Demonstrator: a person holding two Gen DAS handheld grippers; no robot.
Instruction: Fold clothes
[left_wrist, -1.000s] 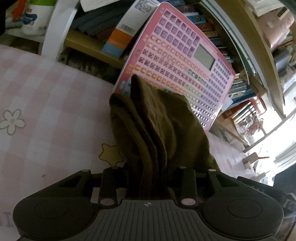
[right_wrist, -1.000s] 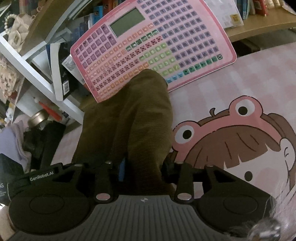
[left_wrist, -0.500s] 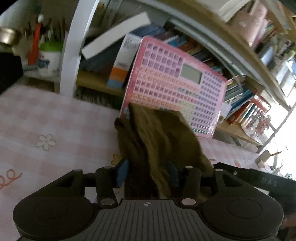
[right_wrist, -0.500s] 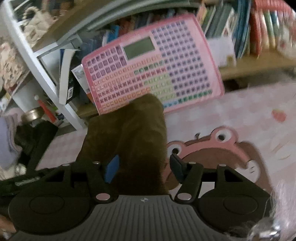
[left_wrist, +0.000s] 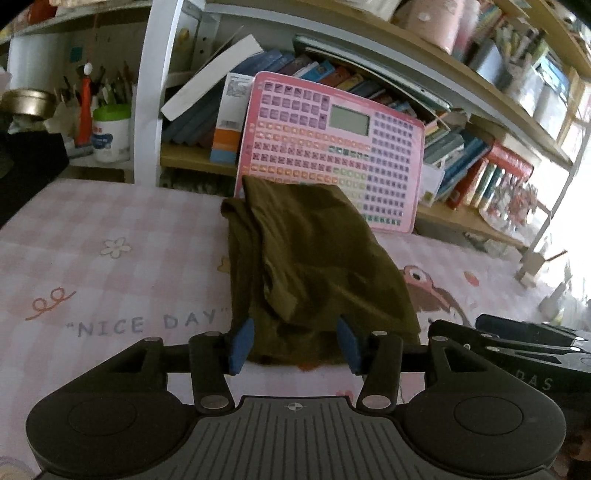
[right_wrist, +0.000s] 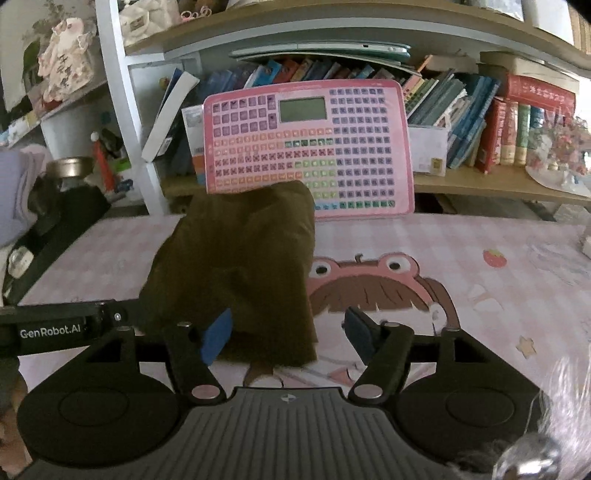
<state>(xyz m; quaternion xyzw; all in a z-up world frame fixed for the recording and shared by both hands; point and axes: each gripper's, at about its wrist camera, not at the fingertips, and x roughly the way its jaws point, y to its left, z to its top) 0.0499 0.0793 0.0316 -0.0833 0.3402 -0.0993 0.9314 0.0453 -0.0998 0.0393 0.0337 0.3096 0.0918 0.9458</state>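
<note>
Olive-brown cloth (left_wrist: 314, 258) lies folded in a heap on the pink checked tabletop (left_wrist: 110, 229), with its far edge at 12 o'clock touching or just in front of the pink keyboard toy (left_wrist: 332, 147) that leans on the bookshelf (right_wrist: 480, 184). Both tools have their blue pads apart. The left hand-held gripper (left_wrist: 293, 345) has the near edge of the cloth between its open fingers. The right hand-held gripper (right_wrist: 286, 334) stands open too, and the cloth sits toward its left pad, at 10 o'clock.
</note>
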